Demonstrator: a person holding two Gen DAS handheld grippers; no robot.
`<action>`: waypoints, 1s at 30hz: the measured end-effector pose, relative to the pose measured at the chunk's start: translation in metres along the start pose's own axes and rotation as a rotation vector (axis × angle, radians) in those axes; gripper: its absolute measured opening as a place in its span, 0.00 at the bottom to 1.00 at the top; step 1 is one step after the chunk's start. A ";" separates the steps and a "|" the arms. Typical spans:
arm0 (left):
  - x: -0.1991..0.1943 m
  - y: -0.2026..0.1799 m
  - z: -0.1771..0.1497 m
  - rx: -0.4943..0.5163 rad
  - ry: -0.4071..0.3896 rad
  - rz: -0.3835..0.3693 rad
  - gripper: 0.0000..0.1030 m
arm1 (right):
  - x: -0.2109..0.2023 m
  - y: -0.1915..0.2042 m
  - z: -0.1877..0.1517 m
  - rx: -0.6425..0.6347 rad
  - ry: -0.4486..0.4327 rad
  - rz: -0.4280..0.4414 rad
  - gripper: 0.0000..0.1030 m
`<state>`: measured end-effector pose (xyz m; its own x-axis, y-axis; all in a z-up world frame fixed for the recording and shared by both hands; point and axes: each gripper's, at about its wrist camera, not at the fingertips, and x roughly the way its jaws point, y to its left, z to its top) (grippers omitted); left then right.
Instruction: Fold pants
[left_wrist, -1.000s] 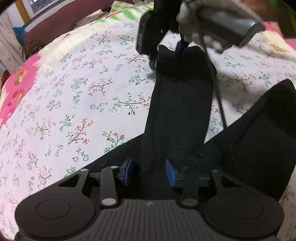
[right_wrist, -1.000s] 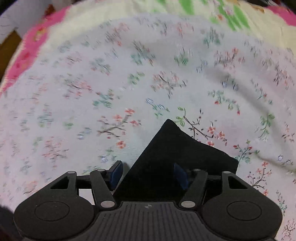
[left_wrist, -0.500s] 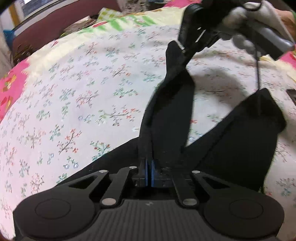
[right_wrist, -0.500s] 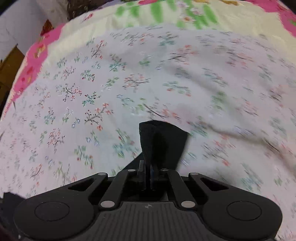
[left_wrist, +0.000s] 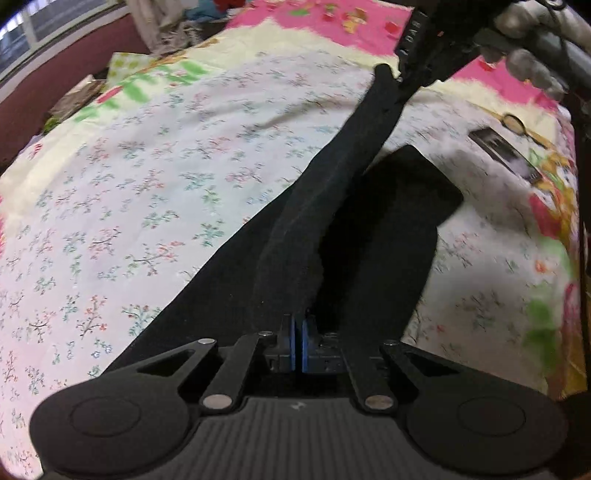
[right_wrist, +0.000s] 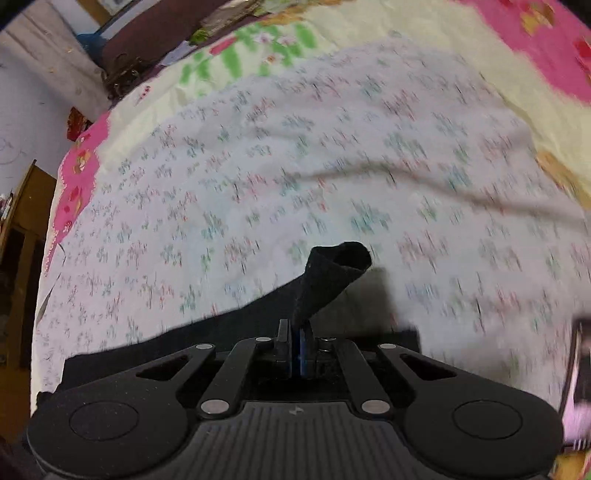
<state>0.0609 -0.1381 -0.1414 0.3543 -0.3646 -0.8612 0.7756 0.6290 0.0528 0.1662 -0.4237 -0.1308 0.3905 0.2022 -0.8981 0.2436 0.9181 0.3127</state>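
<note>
— What does your left wrist camera show?
— My left gripper (left_wrist: 297, 341) pinches the black pants (left_wrist: 325, 192); one leg stretches taut to my right gripper (left_wrist: 400, 79), lifted above the other leg lying on the floral sheet (left_wrist: 147, 184).

— And the right wrist view?
— My right gripper (right_wrist: 295, 349) is clamped on the leg's end (right_wrist: 328, 280); the sheet is blurred.
</note>
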 end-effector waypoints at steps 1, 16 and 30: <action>0.001 -0.002 0.000 0.011 0.007 -0.006 0.15 | 0.005 -0.005 -0.005 0.017 0.014 -0.009 0.00; 0.003 -0.038 -0.012 0.244 0.082 -0.089 0.15 | 0.021 -0.053 -0.052 0.058 0.068 -0.082 0.00; 0.018 -0.074 -0.009 0.403 0.151 -0.160 0.15 | 0.029 -0.089 -0.060 0.052 0.000 -0.033 0.30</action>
<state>0.0052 -0.1846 -0.1652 0.1564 -0.3125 -0.9370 0.9664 0.2443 0.0798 0.1031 -0.4790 -0.2033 0.3814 0.1721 -0.9082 0.3026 0.9051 0.2986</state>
